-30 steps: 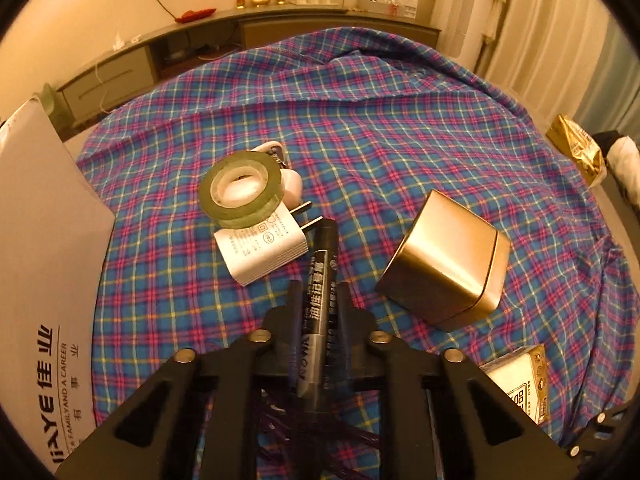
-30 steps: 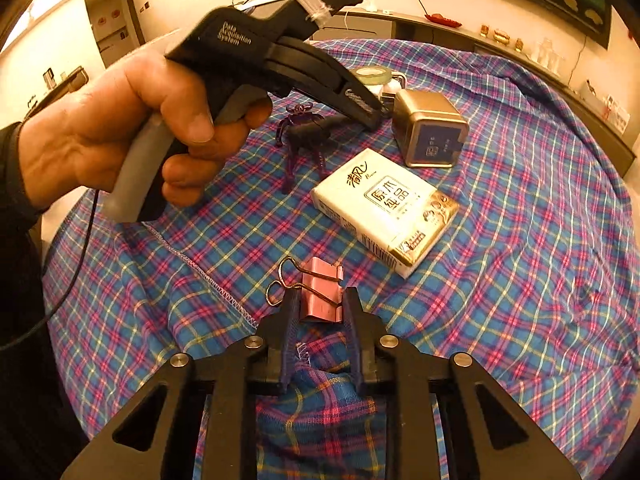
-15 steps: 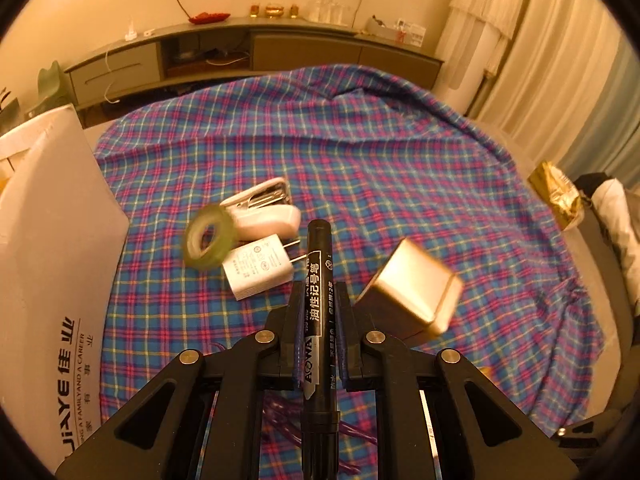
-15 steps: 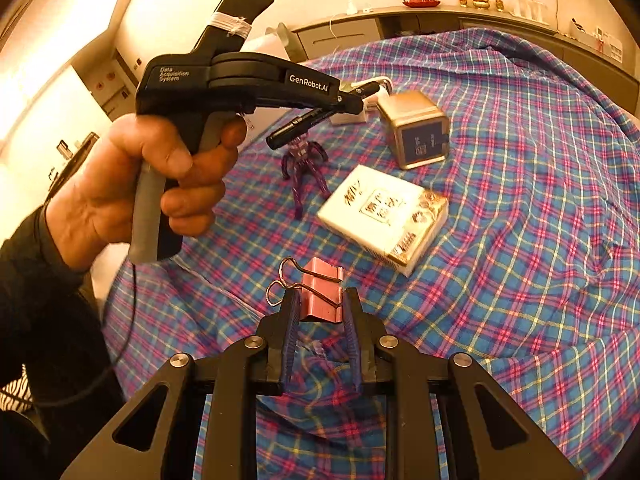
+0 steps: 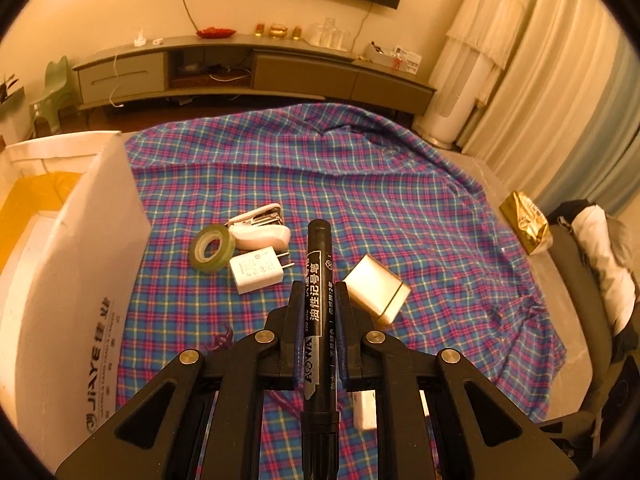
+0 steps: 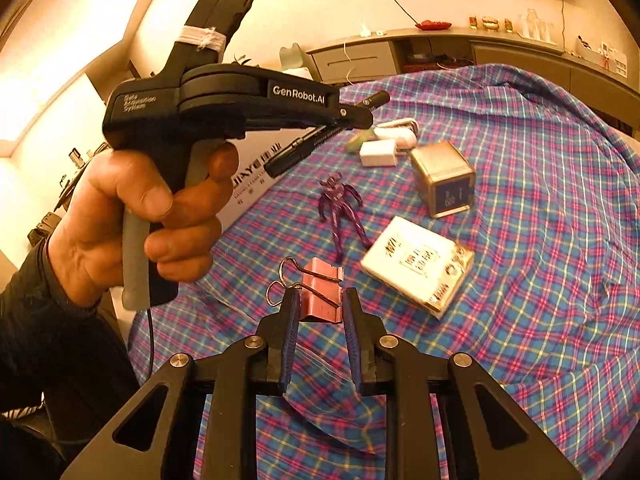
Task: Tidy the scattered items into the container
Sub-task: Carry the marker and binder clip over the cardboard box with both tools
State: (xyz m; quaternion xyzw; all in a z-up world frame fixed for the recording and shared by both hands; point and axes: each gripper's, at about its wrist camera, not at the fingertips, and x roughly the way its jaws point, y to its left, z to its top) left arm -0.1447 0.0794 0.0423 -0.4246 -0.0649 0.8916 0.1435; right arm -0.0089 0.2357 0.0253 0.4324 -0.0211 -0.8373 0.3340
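Under warm light, plaid cloth [image 5: 360,184]; white box [image 5: 72,264] left.

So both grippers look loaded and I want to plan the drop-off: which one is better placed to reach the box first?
Left, probably. The left gripper holds the black marker, and the white box stands open right beside it. The right gripper, clamping the pink binder clip, sits farther away.

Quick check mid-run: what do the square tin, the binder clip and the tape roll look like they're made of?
Square tin: likely thin metal, brushed gold finish, with a seamed lid and soft glare.
Binder clip: pink painted metal body, apparently, with bare wire handles.
Tape roll: translucent greenish plastic film on a pale core, probably card or plastic.
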